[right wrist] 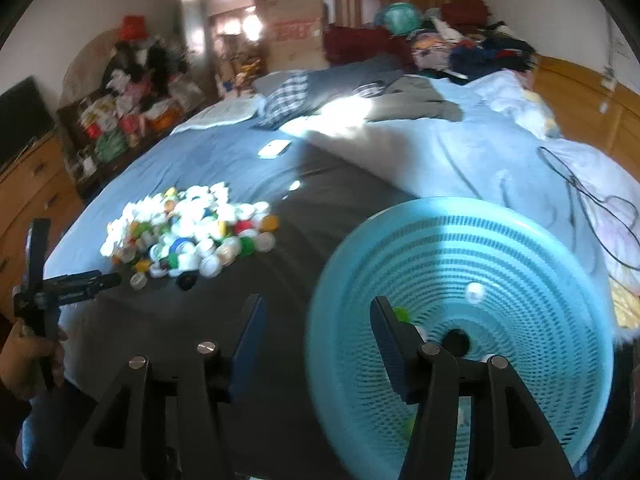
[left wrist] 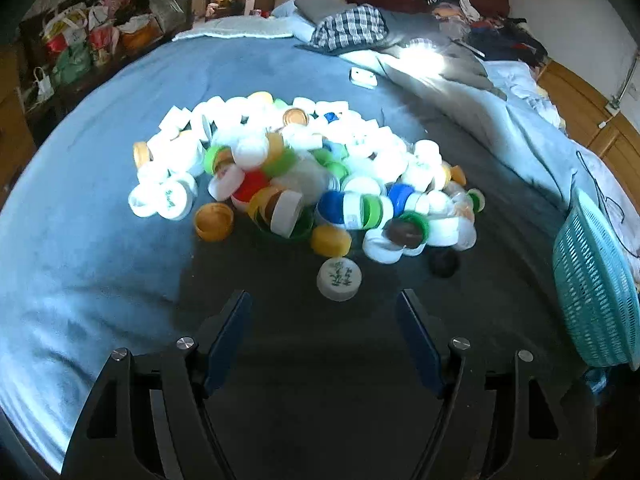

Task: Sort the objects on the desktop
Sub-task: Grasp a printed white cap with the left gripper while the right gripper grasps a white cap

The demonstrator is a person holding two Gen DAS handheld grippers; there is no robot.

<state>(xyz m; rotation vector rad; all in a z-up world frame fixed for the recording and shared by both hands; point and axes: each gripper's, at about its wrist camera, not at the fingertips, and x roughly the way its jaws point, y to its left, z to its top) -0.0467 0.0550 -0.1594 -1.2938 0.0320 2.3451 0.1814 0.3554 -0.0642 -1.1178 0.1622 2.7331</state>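
Observation:
A heap of plastic bottle caps (left wrist: pixel 304 176), mostly white with some green, blue, yellow and red, lies on the blue bedspread (left wrist: pixel 100 280). A white cap with a green print (left wrist: pixel 339 280) sits alone at the heap's near edge, just ahead of my open, empty left gripper (left wrist: pixel 323 300). A dark cap (left wrist: pixel 443 263) lies to its right. My right gripper (right wrist: pixel 316 308) is open and empty, its right finger over the rim of the teal basket (right wrist: pixel 520 240). Inside the basket lie a white cap (right wrist: pixel 475 292), a green cap (right wrist: pixel 401 314) and a black cap (right wrist: pixel 456 342).
The teal basket (left wrist: pixel 592 292) stands right of the heap. A small white device (left wrist: pixel 363 77) lies on the bed beyond the caps. Folded clothes and pillows (left wrist: pixel 348 28) fill the far end. A black cable (right wrist: pixel 592 196) trails at the right. A hand (right wrist: pixel 28 352) holds the left gripper (right wrist: pixel 100 282).

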